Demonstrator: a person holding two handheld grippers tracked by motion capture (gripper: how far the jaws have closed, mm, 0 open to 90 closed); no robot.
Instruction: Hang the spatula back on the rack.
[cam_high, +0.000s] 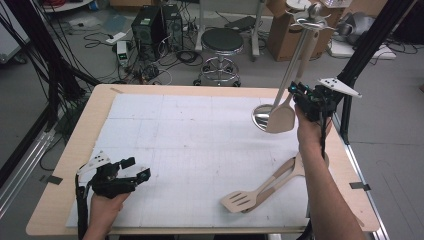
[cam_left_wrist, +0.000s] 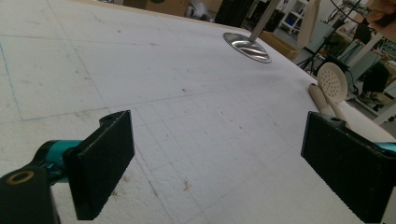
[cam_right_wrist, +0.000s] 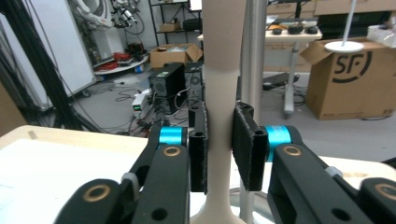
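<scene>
- Right gripper view: my right gripper (cam_right_wrist: 219, 149) has its jaws narrowed around the handle of a pale wooden spoon (cam_right_wrist: 223, 93); both pads sit against it, and it stands upright beside a metal stand pole (cam_right_wrist: 254, 56).
- High view: the right gripper (cam_high: 306, 97) holds the spoon (cam_high: 282, 117) raised over the stand's round base (cam_high: 260, 117), at the tabletop's (cam_high: 150, 92) far right.
- My left gripper (cam_high: 131, 170) rests near the left front edge; its jaws gape wide with nothing between them.
- A slotted spatula (cam_high: 245, 199) lies at the right front.
</scene>
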